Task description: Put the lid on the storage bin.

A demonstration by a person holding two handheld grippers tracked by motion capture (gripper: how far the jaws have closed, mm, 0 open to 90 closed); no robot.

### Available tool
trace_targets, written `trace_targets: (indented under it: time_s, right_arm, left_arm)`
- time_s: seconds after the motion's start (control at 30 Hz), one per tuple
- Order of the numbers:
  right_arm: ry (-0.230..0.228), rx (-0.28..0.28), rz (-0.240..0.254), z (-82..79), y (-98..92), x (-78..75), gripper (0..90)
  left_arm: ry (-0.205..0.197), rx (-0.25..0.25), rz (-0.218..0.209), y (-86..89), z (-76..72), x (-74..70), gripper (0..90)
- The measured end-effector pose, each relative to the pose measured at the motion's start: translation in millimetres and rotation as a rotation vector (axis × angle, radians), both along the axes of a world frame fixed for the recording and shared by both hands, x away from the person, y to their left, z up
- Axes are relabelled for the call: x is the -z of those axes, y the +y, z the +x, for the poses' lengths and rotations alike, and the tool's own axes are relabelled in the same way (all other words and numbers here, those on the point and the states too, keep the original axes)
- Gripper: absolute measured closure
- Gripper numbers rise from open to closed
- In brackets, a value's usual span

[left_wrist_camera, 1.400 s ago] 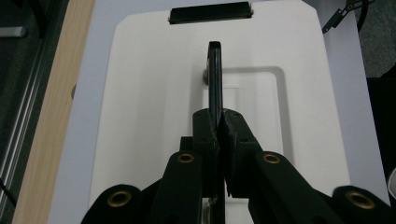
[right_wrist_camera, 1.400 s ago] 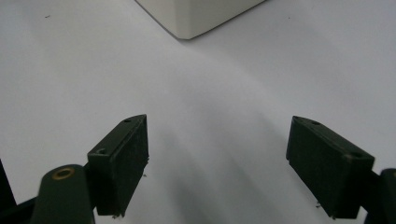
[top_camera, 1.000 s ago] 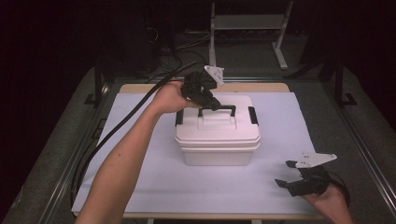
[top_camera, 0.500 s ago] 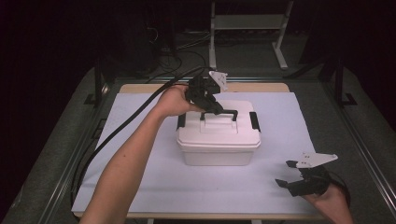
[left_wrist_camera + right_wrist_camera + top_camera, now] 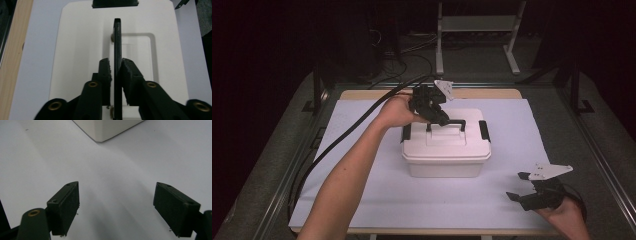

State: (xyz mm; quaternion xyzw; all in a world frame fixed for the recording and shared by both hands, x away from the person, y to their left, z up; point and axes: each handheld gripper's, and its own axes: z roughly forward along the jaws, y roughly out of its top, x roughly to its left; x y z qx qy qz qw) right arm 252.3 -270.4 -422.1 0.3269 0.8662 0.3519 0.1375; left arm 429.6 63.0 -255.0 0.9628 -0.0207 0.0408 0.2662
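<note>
Two pads of the left gripper (image 5: 116, 72) flank the box (image 5: 446, 150) handle (image 5: 117, 45), just easing apart w/ the bar between. Handle runs along the lid, straight ahead of the jaws; right gripper (image 5: 532, 190) sits open, well right of the box.

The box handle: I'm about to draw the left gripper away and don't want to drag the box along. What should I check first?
1. Handle released by the left gripper: the jaws have just been opening and a gap shows at one pad; contact at the other pad: cannot tell.
2. Handle standing upright between the jaws, not twisted: ok.
3. Box sitting flat on the white sheet: ok.
4. End latches fastened: cannot tell.
5. Right gripper open, holding nothing, apart from the box: ok.
6. Left gripper's cable trailing off to the side, not across the box: ok.
</note>
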Motion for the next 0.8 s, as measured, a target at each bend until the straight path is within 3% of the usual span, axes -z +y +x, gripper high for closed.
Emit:
trace_targets:
  time_s: [0.3, 0.8]
  right_arm:
    - [0.000, -0.003, 0.000, 0.6, 1.2, 0.3, 20.4]
    - [-0.005, -0.004, -0.005, 0.3, 3.2, -0.9, 20.2]
  left_arm:
    - [-0.010, -0.031, -0.024, 11.2, -0.5, -2.1, 65.1]
    - [-0.020, -0.077, -0.050, 41.8, -11.2, -9.0, 56.5]
